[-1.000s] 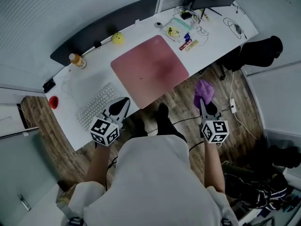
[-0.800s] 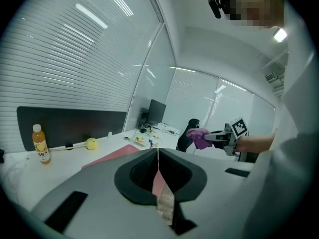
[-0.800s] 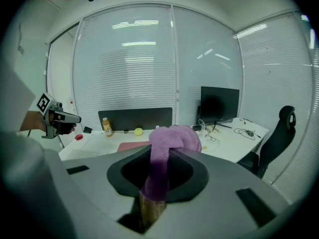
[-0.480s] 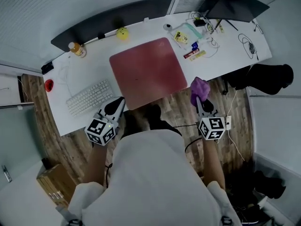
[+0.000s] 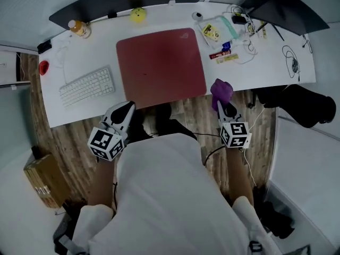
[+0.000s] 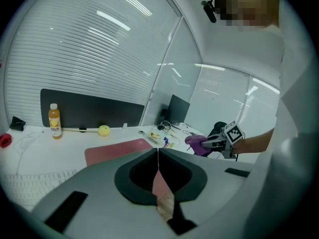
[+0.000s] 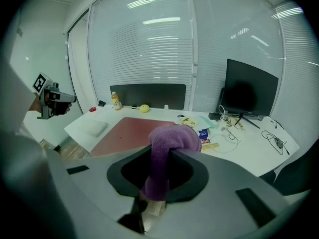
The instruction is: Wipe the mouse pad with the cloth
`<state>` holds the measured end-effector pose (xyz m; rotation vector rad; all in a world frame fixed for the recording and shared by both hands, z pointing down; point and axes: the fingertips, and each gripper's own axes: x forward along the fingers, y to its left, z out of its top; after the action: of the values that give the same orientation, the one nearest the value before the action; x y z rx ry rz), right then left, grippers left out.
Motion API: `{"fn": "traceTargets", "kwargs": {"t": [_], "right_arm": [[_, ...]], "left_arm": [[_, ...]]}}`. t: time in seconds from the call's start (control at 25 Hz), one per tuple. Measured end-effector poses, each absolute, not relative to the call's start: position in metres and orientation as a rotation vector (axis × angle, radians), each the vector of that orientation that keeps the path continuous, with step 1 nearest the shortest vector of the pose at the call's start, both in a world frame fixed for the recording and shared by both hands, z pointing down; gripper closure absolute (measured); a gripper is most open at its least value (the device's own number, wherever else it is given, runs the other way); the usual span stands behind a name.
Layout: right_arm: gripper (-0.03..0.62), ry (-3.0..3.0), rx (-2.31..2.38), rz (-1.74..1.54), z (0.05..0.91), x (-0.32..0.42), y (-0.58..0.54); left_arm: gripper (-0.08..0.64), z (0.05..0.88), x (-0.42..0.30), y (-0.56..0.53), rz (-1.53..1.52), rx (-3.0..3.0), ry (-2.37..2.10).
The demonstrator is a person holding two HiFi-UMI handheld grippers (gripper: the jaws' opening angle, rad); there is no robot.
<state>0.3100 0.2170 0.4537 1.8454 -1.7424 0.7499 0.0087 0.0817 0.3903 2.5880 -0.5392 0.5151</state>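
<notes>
While both grippers hang over the wood floor (image 5: 74, 137) on the person's side, the white desk (image 5: 101, 57) fills the top of the head view. At its middle lies the red mouse pad (image 5: 159, 62), flat and bare, its near edge close to the desk's front edge. To the pad's left sits a white keyboard (image 5: 86, 86), slightly angled and apart from it. A dark monitor (image 5: 287, 9) stands at the far right corner, with a scatter of packets and cables (image 5: 223, 36) between it and the pad.

The left gripper (image 5: 125, 110) is off the desk, below the gap between keyboard and pad. In the left gripper view its jaws are pressed together with nothing between them (image 6: 158, 156). The right gripper (image 5: 220, 104) is clenched on the purple cloth (image 5: 221, 91). In the right gripper view the cloth (image 7: 169, 143) bunches over the jaw tips and hangs down between them. It is held by the desk's front edge, just beside the pad's near right corner, not touching the pad.

An orange bottle (image 5: 78, 28) stands upright at the far left, a yellow ball (image 5: 138, 15) lies along the far edge, and a small red object (image 5: 43, 67) lies at the left end
</notes>
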Motion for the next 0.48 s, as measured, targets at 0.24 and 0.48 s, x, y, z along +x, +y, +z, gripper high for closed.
{"fn": "traceTargets", "kwargs": {"t": [0.24, 0.48], "right_arm": [[0.509, -1.718, 1.706, 0.79, 0.501, 0.334, 0.217], [0.509, -1.69, 1.589, 0.825, 0.546, 0.347, 0.217]], "left_arm": [[0.541, 0.413, 0.013, 0.092, 0.53, 2.516, -0.619], [0.541, 0.438, 0.01, 0.1, 0.553, 2.441, -0.673]]}}
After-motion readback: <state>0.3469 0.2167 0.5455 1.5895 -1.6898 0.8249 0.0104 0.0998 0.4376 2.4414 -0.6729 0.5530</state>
